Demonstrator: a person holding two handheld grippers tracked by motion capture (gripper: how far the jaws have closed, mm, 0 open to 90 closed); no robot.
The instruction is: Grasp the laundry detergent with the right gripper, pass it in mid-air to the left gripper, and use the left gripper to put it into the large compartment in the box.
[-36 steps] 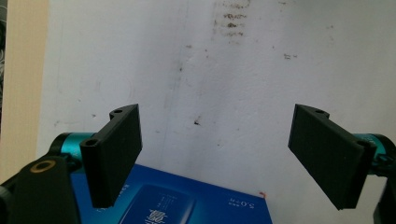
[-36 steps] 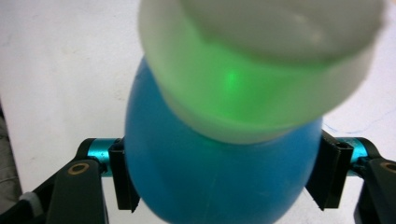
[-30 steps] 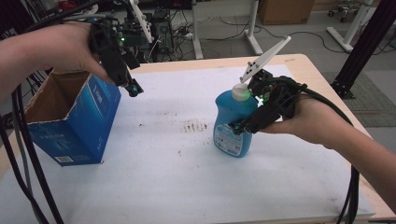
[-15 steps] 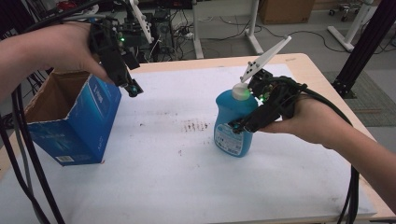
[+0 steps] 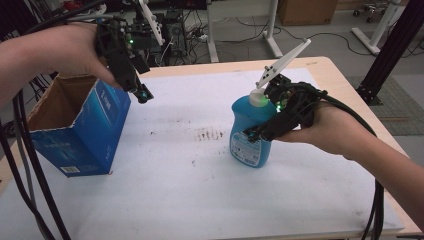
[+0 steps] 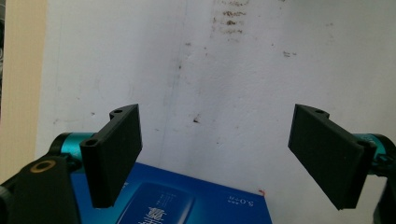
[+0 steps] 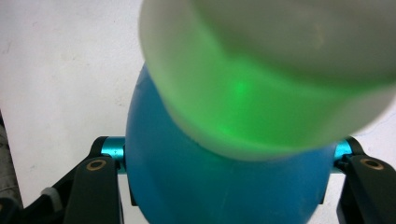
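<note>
Looking along my left tool, I am reading "5.0" followed by small unclear characters, printed upside down in white on the blue cardboard box [image 6: 196, 198]; its larger white characters are showing too blurred to read. From above, the white barcode sticker on that box and the label on the blue plastic detergent bottle [image 5: 248, 142] are appearing too small to read.

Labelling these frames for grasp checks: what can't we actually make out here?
- Right gripper pads: right gripper view, blue bottle covers them; contact unclear, though the jaws have just been closing around it.
- Bottle cap: right gripper view, blurred, too close.
- Bottle label: high view, print too small.
- Blue box inside: high view, walls hide contents.
- Box print: left gripper view, cut off by bottom edge.
</note>
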